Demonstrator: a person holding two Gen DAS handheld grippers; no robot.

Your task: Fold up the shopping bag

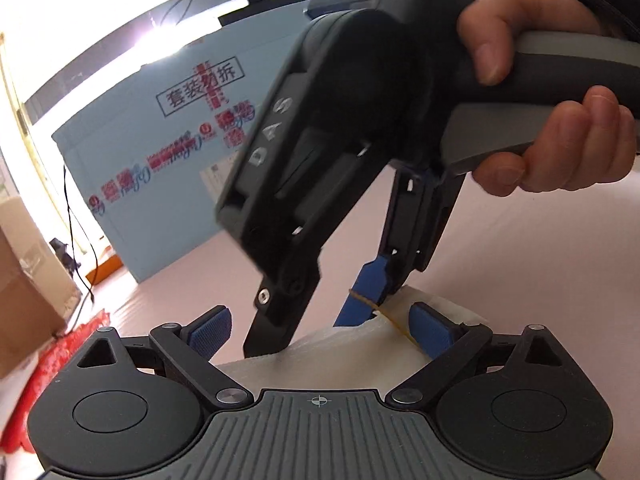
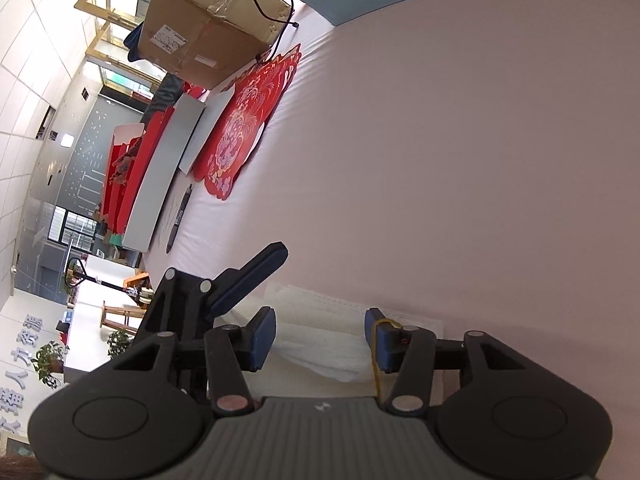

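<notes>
Tongs of the left gripper [image 1: 320, 330] stand apart, blue pads on either side of the folded white shopping bag [image 1: 340, 344], which lies flat on the pink desk [image 1: 520, 248] at the lower middle of the left view. I cannot tell whether those pads touch it. Right gripper [image 2: 320, 334], gripped by a hand [image 1: 560, 112] at two o'clock, has its tongs apart too, pads clear of the bag [image 2: 320, 344] lying between them. A yellow rubber band [image 2: 378, 360] loops round its right finger. In the right view, red paper decorations [image 2: 248, 120] lie at ten o'clock, a cardboard box [image 2: 208, 28] at eleven, and a pen [image 2: 179, 220] at nine.
</notes>
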